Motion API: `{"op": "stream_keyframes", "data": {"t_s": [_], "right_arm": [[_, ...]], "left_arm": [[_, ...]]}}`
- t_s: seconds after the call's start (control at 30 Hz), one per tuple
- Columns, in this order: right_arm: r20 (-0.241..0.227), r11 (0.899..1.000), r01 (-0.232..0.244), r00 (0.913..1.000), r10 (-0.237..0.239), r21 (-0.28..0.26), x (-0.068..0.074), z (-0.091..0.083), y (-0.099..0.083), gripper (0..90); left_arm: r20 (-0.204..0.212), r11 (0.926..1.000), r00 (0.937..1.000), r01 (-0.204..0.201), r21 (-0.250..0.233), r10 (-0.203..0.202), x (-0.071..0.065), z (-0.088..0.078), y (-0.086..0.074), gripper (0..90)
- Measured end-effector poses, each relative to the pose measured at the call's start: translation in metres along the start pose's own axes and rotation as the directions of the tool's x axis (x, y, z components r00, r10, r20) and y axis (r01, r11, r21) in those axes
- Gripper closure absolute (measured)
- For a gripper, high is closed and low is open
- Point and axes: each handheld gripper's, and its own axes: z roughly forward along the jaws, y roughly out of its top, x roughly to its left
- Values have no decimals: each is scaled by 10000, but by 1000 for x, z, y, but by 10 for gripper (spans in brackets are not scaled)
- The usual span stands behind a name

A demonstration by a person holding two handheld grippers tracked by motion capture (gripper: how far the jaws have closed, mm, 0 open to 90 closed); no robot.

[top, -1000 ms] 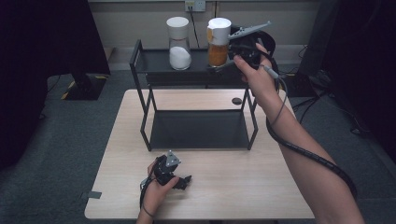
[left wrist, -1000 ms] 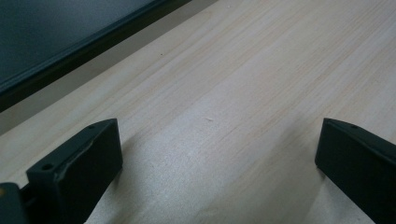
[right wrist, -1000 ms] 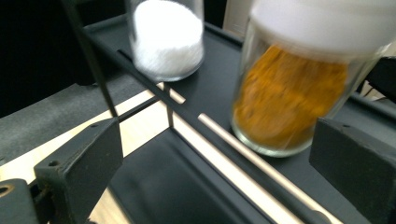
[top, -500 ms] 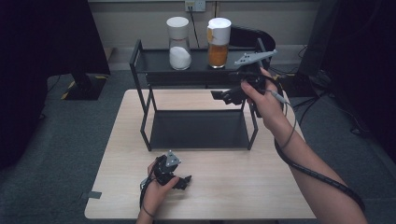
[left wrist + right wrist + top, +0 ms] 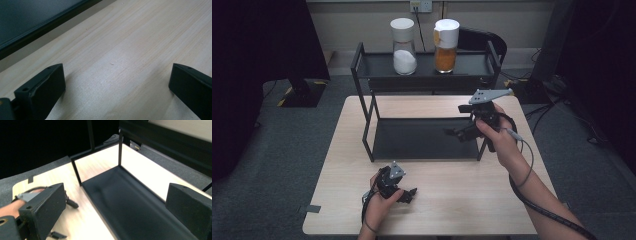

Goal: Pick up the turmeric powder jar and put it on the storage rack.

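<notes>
At 3 o'clock on the light wooden table point(image 5: 447, 200), the right gripper point(image 5: 457, 134) hovers w/ jaws wide apart, nothing held, pointing over the lower tray of the black metal two-tier rack point(image 5: 422, 140). At 6 o'clock the left gripper point(image 5: 411, 194) rests on the tabletop, jaws also wide apart & empty. Orange-filled jar w/ white lid point(image 5: 446, 45) stands on the rack's top shelf at 12 o'clock, just beside the white-powder jar point(image 5: 403, 46).

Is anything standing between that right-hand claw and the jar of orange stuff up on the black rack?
Nothing visible blocks it. The right gripper hangs open over the black metal rack's lower tray, below the top shelf, where the orange-filled jar with the white lid stands. The white-powder jar stands apart, farther left.
</notes>
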Motion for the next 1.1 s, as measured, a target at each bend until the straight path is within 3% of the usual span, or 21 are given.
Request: {"op": "stream_keyframes", "data": {"t_s": [0.27, 0.4, 0.7, 0.97, 1.1], "right_arm": [[-227, 9998, -52, 9997, 57, 192, 5, 9, -37, 17], [-368, 9989, -208, 9991, 223, 410, 6, 17, -67, 17], [-310, 9951, -422, 9985, 451, 899, 8, 32, -112, 18], [-269, 9878, 33, 9996, 9, 1558, 13, 42, -143, 19], [-127, 9812, 29, 9999, -5, 1928, 16, 44, -157, 19]], "left_arm": [[1, 10000, 10000, 11, -6, -11, 0, 0, 0, 1], [0, 10000, 10000, 6, -4, -6, 0, 0, 0, 1], [0, 10000, 10000, 8, -8, -8, 0, 0, 0, 1], [1, 10000, 10000, 11, -8, -11, 0, 0, 0, 1], [1, 10000, 10000, 16, -12, -16, 0, 0, 0, 1]]}}
